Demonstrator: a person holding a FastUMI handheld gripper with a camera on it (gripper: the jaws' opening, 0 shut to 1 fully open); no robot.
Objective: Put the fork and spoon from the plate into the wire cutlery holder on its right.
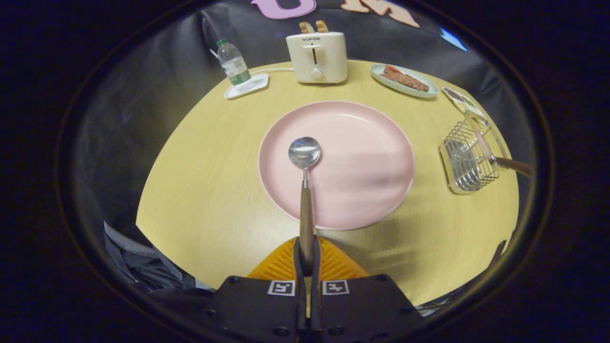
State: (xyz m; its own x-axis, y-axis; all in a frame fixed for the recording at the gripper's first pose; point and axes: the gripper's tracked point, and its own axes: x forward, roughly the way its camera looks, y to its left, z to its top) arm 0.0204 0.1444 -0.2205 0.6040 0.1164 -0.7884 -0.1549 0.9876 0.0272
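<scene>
Claw [306,259]: closed on the spoon's wooden handle, both fingers pressed against it from either side near its butt end, so the spoon stuck straight out ahead.
Spoon [305,183]: bowl faced up, over the left part of the pink plate; held by the handle tip, probably to leave the bowl end free to drop into the holder first. Whether the bowl touched the plate or hung just above it, could not tell.
Pink plate [362,162]: bare apart from the spoon; no fork lay on it.
Wire cutlery holder [469,159]: on the desk to the plate's right, well apart from the claw, tipped so its mouth opened sideways. A wooden handle [514,166] stuck out of it, most likely the fork, already stowed.
Stage, as judged: fork done, spoon gripped, carry to the right not yet made.
Desk [205,190]: round, pale wood.
Far side: toaster [317,57], water bottle [233,64] on a small white tray, oval dish of food [404,80]; all clear of the path to the holder.
</scene>
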